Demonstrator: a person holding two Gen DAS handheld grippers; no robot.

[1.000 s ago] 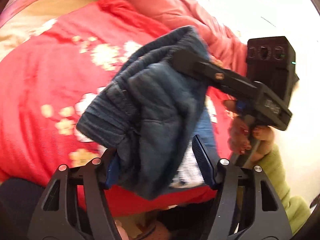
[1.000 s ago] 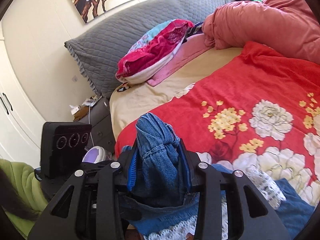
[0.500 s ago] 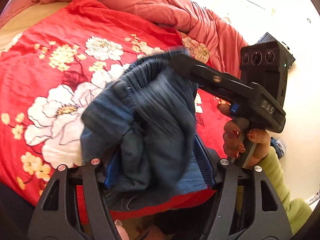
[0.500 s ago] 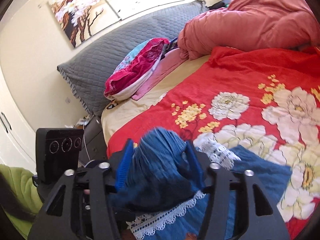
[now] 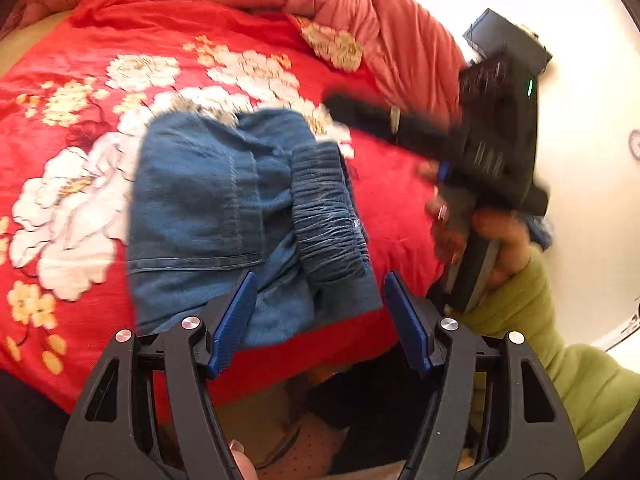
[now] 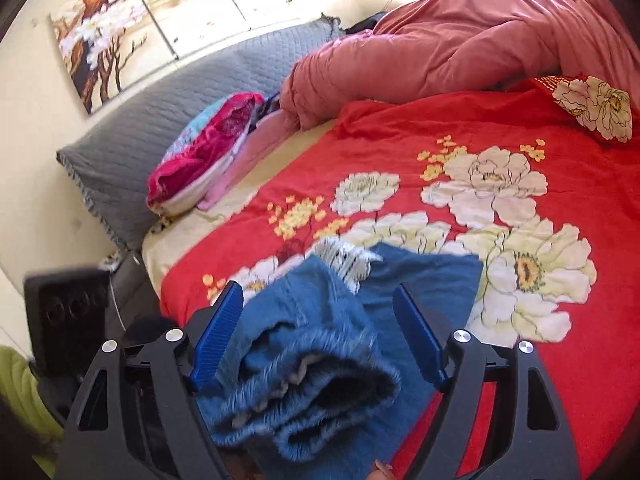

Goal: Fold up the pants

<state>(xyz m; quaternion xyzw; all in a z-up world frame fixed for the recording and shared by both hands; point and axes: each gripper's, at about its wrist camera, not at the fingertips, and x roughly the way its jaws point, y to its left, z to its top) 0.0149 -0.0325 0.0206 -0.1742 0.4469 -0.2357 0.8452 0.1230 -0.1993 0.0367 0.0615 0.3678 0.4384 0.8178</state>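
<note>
Left wrist view, left to right: a red bedspread [image 5: 80, 312] with white and yellow flowers covers the bed; on it lie the folded blue denim pants [image 5: 224, 208], the elastic waistband [image 5: 328, 216] bunched toward the right. The left gripper [image 5: 320, 312] stands at the near edge of the pants with its blue pads apart; the left pad lies against the denim, the right pad clear of it, and the fabric looks unpinched. Farther right, the right gripper [image 5: 496, 148], blurred, is held in a hand [image 5: 492, 240] with a green sleeve [image 5: 560, 352].

Right wrist view, left to right: the black body of the other gripper [image 6: 64, 312] shows at the left edge, before a grey quilted headboard [image 6: 168, 120] and a pink and blue pillow [image 6: 208, 152]. The right gripper [image 6: 318, 332] has its jaws opening; the pants [image 6: 312, 380] lie between the pads, with no pad pressing them. A white lace trim [image 6: 344, 260] shows at the fold. A salmon duvet [image 6: 460, 40] is heaped at the far right.
</note>
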